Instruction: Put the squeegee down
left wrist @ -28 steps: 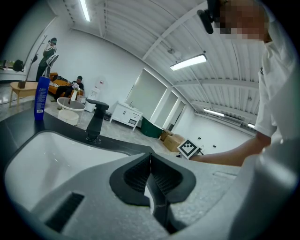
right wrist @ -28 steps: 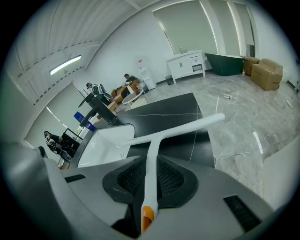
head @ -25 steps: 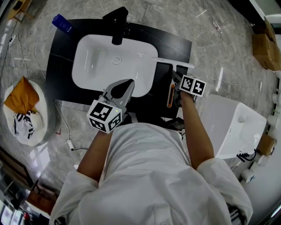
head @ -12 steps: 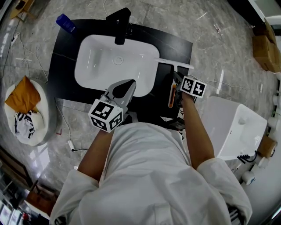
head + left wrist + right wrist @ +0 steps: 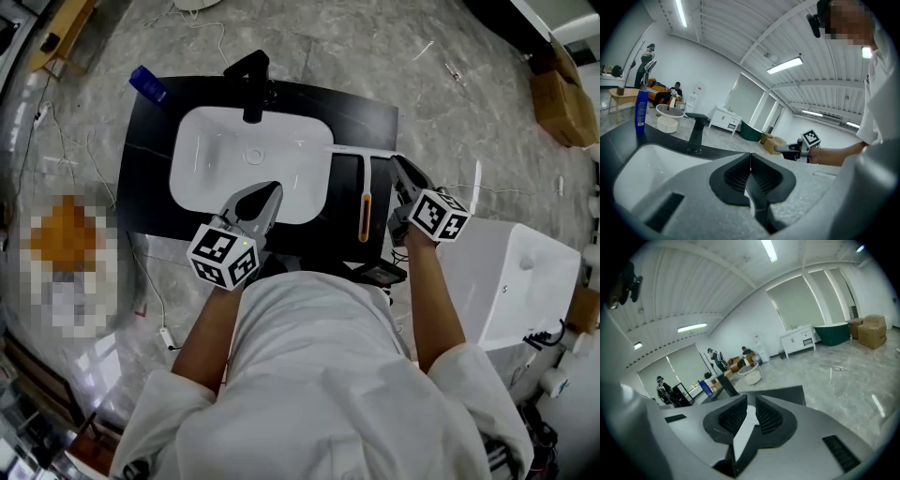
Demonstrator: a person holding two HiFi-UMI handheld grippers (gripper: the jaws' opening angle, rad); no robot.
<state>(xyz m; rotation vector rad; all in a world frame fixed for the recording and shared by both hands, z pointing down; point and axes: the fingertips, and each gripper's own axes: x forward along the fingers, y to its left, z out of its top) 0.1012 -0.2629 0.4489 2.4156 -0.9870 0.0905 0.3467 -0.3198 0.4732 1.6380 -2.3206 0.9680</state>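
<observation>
The squeegee [image 5: 365, 202], with an orange handle and a white blade, lies flat on the black countertop [image 5: 145, 178] just right of the white sink [image 5: 202, 141]. Nothing holds it. My right gripper [image 5: 401, 167] hovers a little to the right of it, apart from the handle, with a narrow gap between its jaws [image 5: 751, 401] and nothing between them. My left gripper [image 5: 270, 190] hangs over the sink's front edge, with its pads pressed together and empty [image 5: 750, 157].
A black faucet [image 5: 251, 80] stands at the sink's back, and a blue bottle [image 5: 150, 82] sits at the counter's back left corner. A white tub [image 5: 525, 281] stands right of me on the marble floor. Cardboard boxes [image 5: 562, 103] lie further right.
My right gripper was at the squeegee's handle; it has let go and moved right. The squeegee stays lying on the counter. The left gripper has hardly moved.
</observation>
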